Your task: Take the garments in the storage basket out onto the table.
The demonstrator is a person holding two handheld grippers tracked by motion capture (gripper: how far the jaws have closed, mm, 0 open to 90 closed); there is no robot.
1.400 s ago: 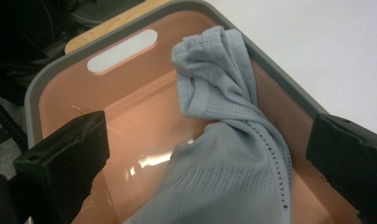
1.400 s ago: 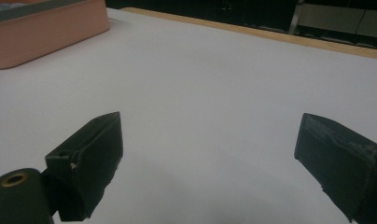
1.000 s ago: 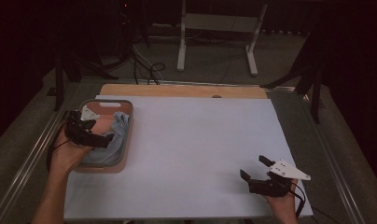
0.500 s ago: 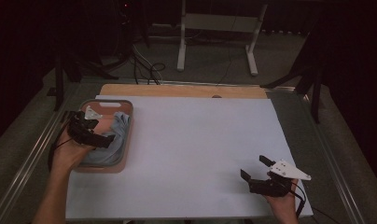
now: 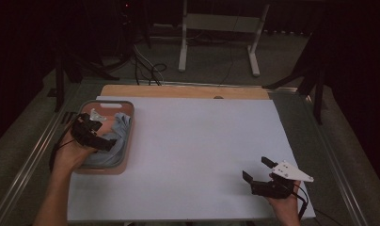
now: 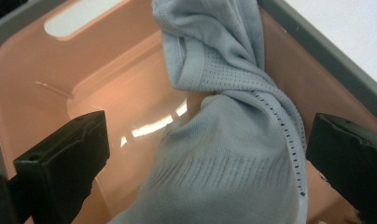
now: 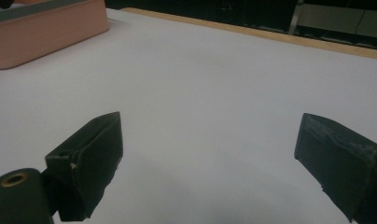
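Inside basin [image 6: 32,88], left tongs [image 6: 205,154] spread astride cloth [image 6: 233,154]; right tongs [image 7: 210,163] spread, mat [image 7: 214,79] bare.

A white sheet [image 5: 193,155] is spread over the table, and a strip of bare wood [image 5: 183,91] is left uncovered along its far edge. Beyond the table, a pale metal stand [image 5: 219,35] is seen on the grey floor [image 5: 282,75], with dark cables [image 5: 148,70] coiled just beside it to the left. The background is lost in darkness.
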